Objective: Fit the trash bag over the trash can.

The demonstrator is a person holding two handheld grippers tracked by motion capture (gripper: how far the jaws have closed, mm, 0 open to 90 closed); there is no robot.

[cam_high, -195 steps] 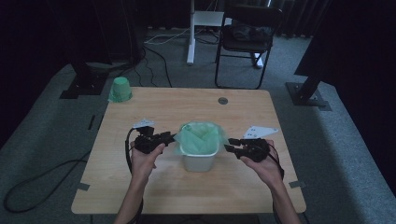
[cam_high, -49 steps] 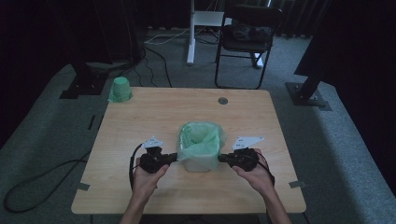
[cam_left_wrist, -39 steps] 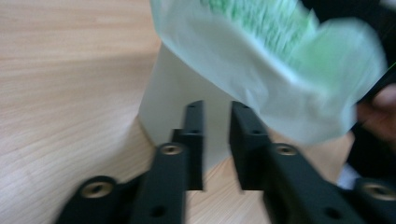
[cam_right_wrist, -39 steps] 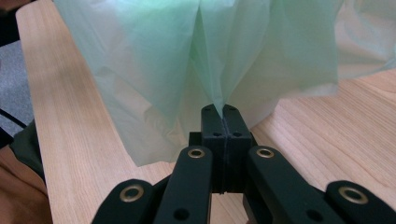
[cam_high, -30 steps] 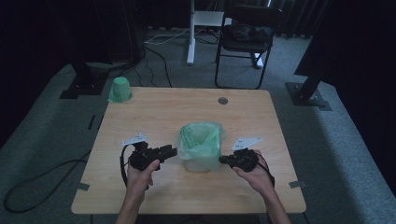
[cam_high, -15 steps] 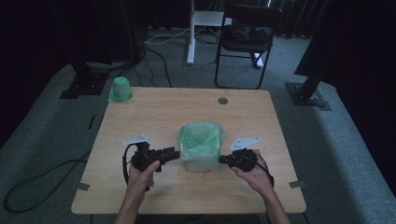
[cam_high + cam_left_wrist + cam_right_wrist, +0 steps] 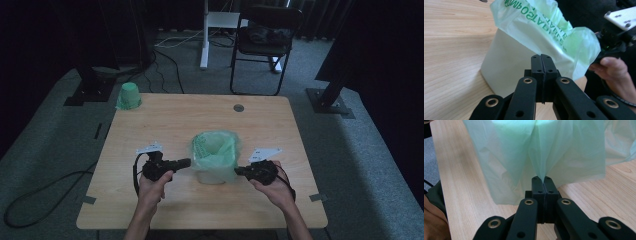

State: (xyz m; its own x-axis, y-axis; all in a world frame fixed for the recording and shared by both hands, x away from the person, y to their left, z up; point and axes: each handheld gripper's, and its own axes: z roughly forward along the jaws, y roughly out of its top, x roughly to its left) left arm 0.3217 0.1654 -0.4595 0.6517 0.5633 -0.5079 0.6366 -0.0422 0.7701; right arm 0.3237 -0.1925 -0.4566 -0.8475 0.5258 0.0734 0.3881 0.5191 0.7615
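A small white bin (image 7: 210,176) lined with a green plastic bag (image 7: 215,147) stands mid-table. My left gripper (image 7: 187,162) is at its left side, jaws shut. In the left gripper view its tips (image 7: 541,56) rest against the bag's (image 7: 544,27) hanging hem, in front of the bin's white wall (image 7: 506,65); I see no film pinched between them. My right gripper (image 7: 237,171) is at the bin's right side. In the right gripper view it (image 7: 541,178) is shut on the bag (image 7: 536,150), whose folds run down into the jaw tips.
An upturned green cup (image 7: 129,96) sits at the table's far left corner, and a round grommet (image 7: 238,107) near the far edge. A chair (image 7: 265,35) stands behind the wooden table (image 7: 170,120). The other hand (image 7: 609,70) shows beyond the bin in the left gripper view.
The left gripper has slid a little to the right, up to the bin's side. The right gripper has stayed at the bag. Both hands have come nearer since the oldest frame.
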